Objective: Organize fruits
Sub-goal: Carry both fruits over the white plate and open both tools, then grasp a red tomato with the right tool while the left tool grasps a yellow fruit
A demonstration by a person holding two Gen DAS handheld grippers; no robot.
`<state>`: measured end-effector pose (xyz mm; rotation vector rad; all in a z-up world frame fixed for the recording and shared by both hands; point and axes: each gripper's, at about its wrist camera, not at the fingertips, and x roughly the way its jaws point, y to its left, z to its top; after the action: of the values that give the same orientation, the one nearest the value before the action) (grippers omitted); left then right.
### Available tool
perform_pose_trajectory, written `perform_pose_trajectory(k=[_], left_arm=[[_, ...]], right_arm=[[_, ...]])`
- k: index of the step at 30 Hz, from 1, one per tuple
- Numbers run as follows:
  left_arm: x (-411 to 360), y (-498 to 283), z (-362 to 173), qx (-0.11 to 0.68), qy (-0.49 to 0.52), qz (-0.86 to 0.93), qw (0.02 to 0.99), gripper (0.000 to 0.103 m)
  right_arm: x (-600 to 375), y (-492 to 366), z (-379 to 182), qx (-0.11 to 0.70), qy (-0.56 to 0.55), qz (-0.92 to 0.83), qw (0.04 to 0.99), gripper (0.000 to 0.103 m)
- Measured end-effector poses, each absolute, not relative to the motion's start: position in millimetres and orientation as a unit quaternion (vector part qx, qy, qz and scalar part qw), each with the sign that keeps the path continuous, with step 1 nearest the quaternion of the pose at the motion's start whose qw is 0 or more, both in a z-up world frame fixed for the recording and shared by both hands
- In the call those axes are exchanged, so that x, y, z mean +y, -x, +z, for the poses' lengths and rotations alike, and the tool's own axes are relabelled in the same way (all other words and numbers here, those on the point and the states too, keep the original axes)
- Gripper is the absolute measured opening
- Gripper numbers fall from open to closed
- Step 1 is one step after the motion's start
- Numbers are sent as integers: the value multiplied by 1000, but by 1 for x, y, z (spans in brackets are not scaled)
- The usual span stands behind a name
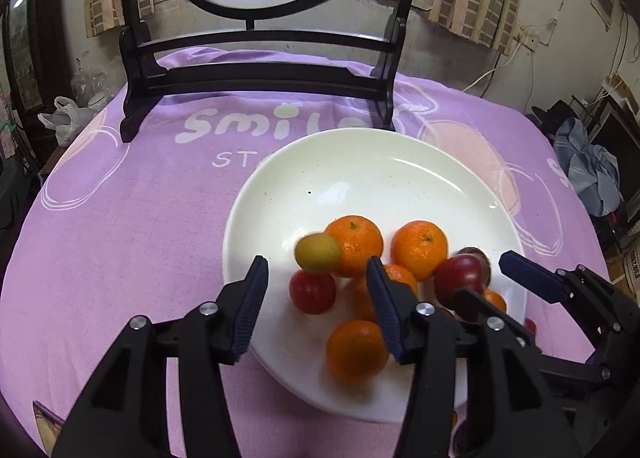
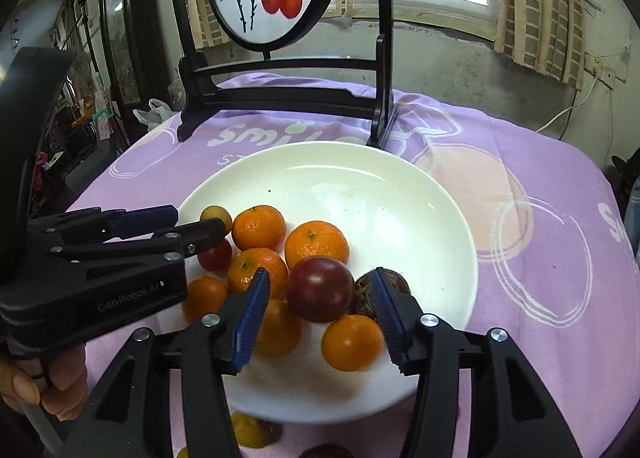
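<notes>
A white plate (image 1: 360, 178) (image 2: 360, 186) on the purple cloth holds several oranges (image 1: 356, 244) (image 2: 316, 244), a red tomato (image 1: 312, 292), a dark red fruit (image 2: 319, 289) and a brown fruit (image 2: 362, 294). A small yellow-green fruit (image 1: 318, 252) is blurred, in the air just above the plate's left part, between my left gripper's (image 1: 320, 270) open jaws; it also shows in the right wrist view (image 2: 216, 216). My right gripper (image 2: 320, 284) is open around the dark red fruit without closing on it; it also appears in the left wrist view (image 1: 486, 278).
A black wooden stand with a round persimmon painting (image 1: 256, 70) (image 2: 280, 90) stands behind the plate. More fruit lies on the cloth below the plate's near rim (image 2: 248, 430). Clutter surrounds the table edges.
</notes>
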<state>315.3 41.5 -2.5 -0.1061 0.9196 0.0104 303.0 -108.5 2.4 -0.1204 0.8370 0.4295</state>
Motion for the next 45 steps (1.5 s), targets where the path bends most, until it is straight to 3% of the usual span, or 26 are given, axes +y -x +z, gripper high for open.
perform_pose_trajectory(k=[4,6,17,27,37,45], left_arm=[[38,-291,15,432,52,5,901,55],[34,-274,25,416,50,4,908,65],[8,-173,19,399,53,-21,915,74],[12,-148,-25,417,61,-30,907,76],[18,-156,-40,452,82,-40,887,77],[14,-156,-42,459,81,-51,883,78]], right_arm=[[-129,-281,19,387,42,208,897,56],[-141,-266,27,378,36,203,903,59],[-190,-186,15,392,34,171,903,59],[-194,-143,-36,444,55,151,881,59],[-181,-165,-50,455,75,136,877,58],[-176,-182,-50,453,76,140,877,44]])
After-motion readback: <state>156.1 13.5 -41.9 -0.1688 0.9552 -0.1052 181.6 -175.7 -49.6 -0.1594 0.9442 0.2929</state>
